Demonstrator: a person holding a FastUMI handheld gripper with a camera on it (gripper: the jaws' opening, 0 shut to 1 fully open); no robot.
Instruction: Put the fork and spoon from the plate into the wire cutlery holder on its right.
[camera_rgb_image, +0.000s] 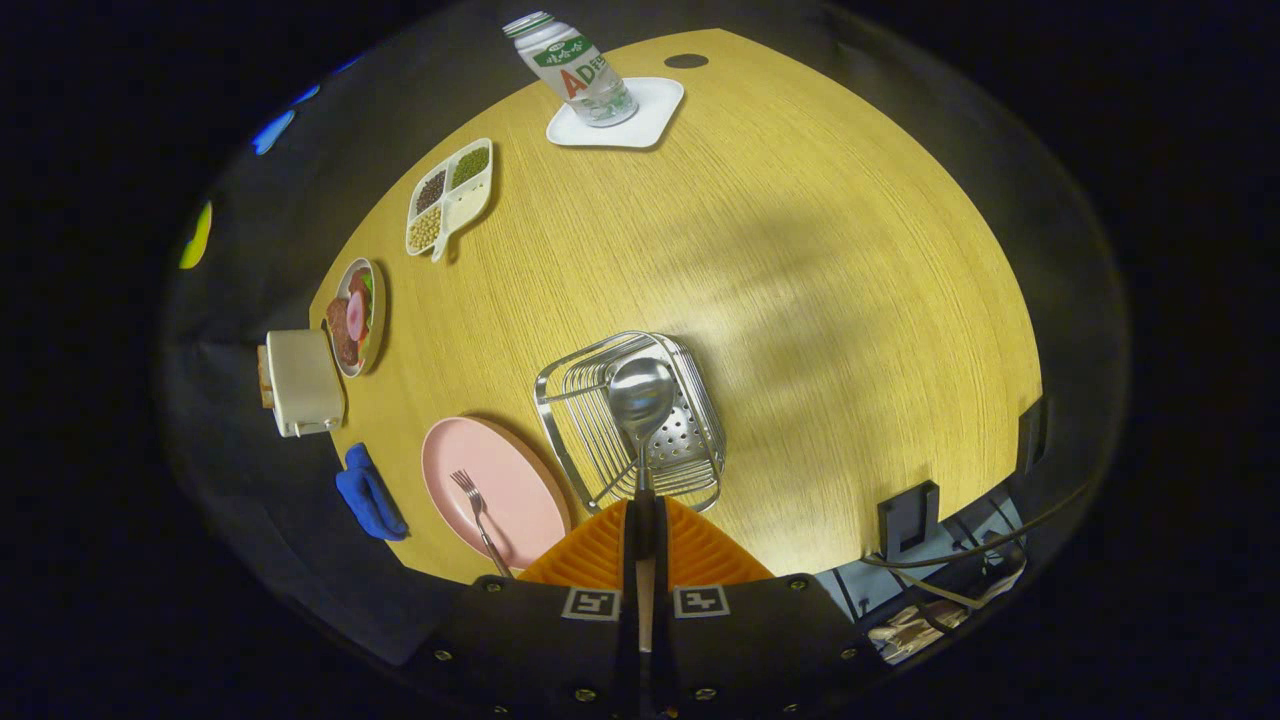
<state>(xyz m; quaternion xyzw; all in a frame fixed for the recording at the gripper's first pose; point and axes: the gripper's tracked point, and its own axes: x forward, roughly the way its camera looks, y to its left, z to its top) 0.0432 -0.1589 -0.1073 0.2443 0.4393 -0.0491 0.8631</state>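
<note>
Item: gripper (641, 515), fingers closed together and clamped on the handle of the spoon (641, 400). The handle runs back between the two fingers; the bowl projects straight ahead of them, hollow side up.

Spoon position: bowl poised over the open top of the wire cutlery holder (630, 420), above its perforated base plate. Whether the bowl is clear of the wires or resting against them cannot be judged from this steep angle; it looks clear. Gripped at the handle so the bowl end leads, presumably to be lowered or dropped in.

Tool pose: pointed steeply down at the table (820, 300) from above, fingers in line with the holder's middle. The holding hand is behind the camera.

Just beside the fingers, to their left: pink plate (510, 500), touching or nearly touching the holder's left side. The fork (478, 515) lies on it, tines pointing away from the tool, handle towards it. Second item not yet collected.

Further left of the plate: blue cloth (368, 495), a cream box-like object (300, 383), a small dish of food (355, 316).

Well beyond the holder: divided tray of beans (450, 195); a bottle (575, 65) standing on a white square coaster (620, 125).

Task standing: about halfway, spoon at the point of release.
</note>
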